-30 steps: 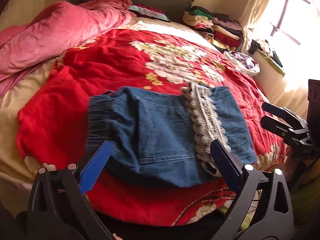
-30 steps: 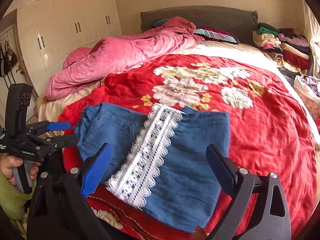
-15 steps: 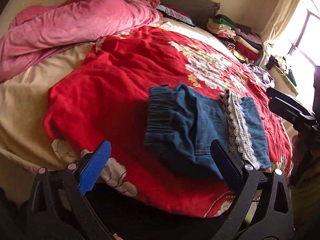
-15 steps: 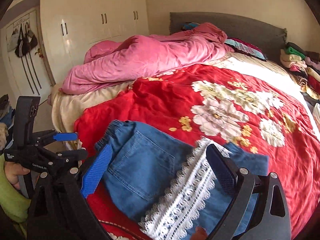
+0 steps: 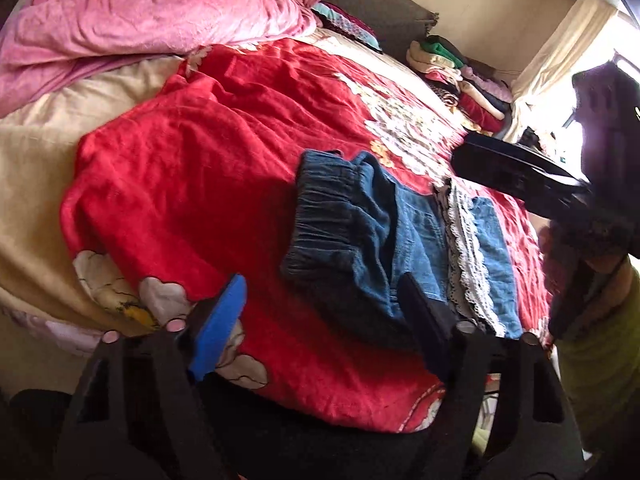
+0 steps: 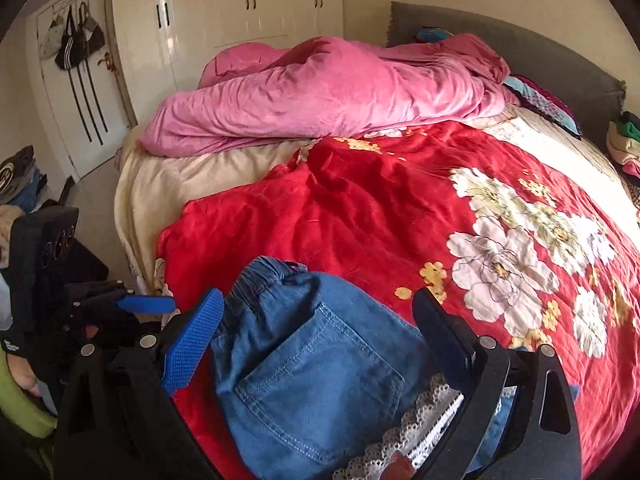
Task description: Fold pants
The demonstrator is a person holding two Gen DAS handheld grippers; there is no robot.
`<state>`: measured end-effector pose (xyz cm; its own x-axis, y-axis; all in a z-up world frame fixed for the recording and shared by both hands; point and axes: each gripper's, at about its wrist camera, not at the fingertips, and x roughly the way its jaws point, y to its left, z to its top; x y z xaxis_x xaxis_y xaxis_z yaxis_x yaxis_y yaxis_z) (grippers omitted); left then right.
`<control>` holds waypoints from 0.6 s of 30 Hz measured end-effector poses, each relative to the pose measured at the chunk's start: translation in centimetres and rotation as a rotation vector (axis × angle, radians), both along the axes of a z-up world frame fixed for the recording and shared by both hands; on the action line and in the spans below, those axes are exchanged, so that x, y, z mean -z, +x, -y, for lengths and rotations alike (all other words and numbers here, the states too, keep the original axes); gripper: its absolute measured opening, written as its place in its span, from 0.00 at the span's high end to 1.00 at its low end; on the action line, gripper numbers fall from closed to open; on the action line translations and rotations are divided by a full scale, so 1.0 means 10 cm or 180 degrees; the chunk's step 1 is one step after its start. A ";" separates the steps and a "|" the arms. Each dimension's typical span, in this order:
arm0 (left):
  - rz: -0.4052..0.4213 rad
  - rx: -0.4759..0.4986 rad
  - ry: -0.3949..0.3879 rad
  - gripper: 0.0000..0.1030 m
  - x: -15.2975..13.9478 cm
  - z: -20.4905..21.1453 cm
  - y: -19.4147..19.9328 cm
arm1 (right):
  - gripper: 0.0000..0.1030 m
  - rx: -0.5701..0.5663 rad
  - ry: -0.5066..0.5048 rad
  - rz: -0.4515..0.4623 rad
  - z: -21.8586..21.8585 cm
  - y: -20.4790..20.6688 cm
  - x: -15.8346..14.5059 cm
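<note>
The folded blue denim pants [image 5: 400, 232] with a white lace trim [image 5: 464, 248] lie on the red flowered blanket [image 5: 200, 160] near the bed's front edge. My left gripper [image 5: 320, 304] hovers at the pants' waistband corner. Its jaws are closing, and the pads touch nothing. In the right wrist view the pants [image 6: 312, 360] fill the space under my right gripper [image 6: 320, 320], which stands wide open above the back pocket. The left gripper [image 6: 132, 300] shows at the left, held by a hand. The right gripper [image 5: 472, 160] reaches in above the lace.
A crumpled pink duvet [image 6: 320, 92] covers the far left of the bed. Stacks of folded clothes [image 5: 460, 76] sit at the far right by the headboard. White wardrobes [image 6: 240, 20] and a door [image 6: 80, 80] with hanging bags stand beyond the bed.
Both grippers have swung left along the bed's front edge, toward the waistband end of the pants. The left jaws have narrowed a little. The pants lie as before.
</note>
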<state>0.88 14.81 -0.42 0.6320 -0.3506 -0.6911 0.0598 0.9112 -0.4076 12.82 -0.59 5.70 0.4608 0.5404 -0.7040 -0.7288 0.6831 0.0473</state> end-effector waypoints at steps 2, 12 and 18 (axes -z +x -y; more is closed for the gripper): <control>-0.0036 0.0050 -0.0101 0.49 0.04 0.03 0.03 | 0.08 -0.0083 -0.0033 -0.0023 -0.08 0.05 0.03; -0.0295 0.0146 -0.0111 0.56 0.35 0.19 0.17 | 0.08 -0.0400 -0.0275 -0.0238 -0.44 0.27 0.28; -0.0309 0.0150 -0.0150 0.56 0.39 0.17 0.19 | 0.17 -0.0518 -0.0441 -0.0345 -0.64 0.38 0.48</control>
<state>2.76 13.09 -4.33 0.5450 -0.4119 -0.7303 0.0604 0.8880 -0.4558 16.66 5.84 0.91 0.2930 0.4961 -0.8173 -0.8257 0.5623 0.0453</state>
